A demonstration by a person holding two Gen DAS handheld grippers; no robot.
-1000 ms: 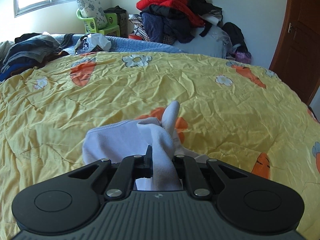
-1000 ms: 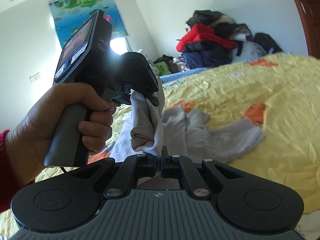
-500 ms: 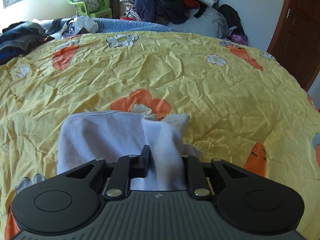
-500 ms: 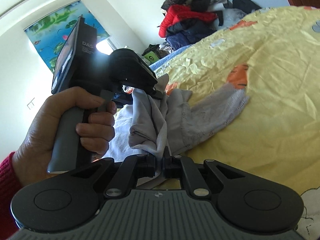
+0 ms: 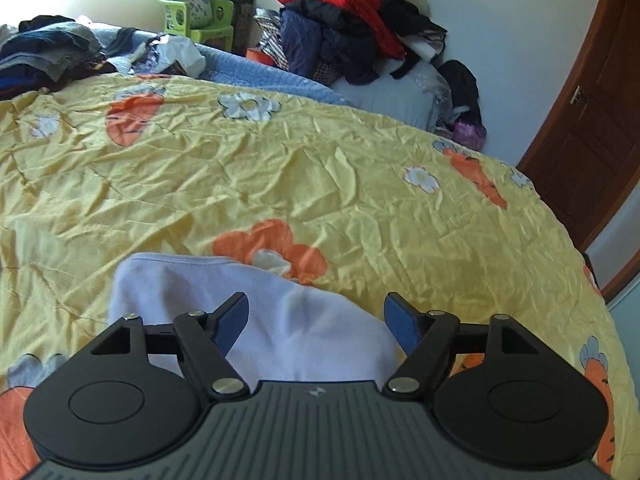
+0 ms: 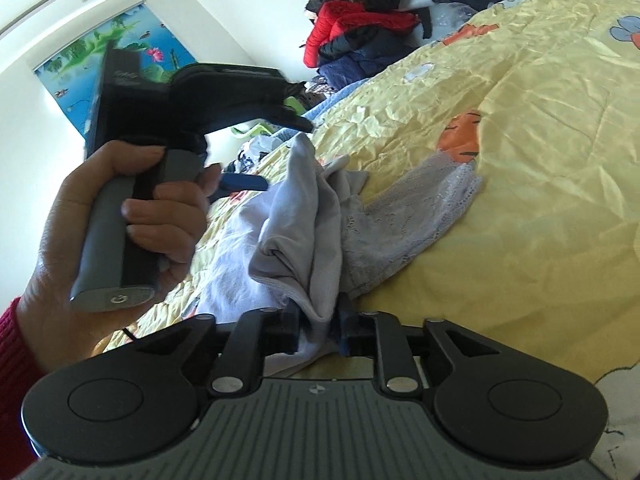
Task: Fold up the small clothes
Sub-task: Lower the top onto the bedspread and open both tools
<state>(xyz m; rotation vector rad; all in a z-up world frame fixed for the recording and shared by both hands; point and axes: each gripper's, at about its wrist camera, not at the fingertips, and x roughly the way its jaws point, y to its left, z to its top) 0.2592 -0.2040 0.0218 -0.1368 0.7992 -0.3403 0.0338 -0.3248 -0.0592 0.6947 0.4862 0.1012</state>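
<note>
On the yellow bedspread (image 5: 320,168) the pale garment (image 5: 312,332) lies under the left gripper (image 5: 316,316), its jaws just spread wide and clear, while the right gripper (image 6: 320,330), loosening, has a fold between its 2 jaws.

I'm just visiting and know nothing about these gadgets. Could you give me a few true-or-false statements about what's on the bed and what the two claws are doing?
1. The left claw stands wide open above the white garment. True; its jaws have just been opening.
2. The bedspread is plain blue. False: it is yellow with orange and white flowers.
3. White cloth lies between the right claw jaws. True.
4. The wooden door is wide open. False: it looks closed.
5. Clothes are piled beyond the bed. True.
</note>
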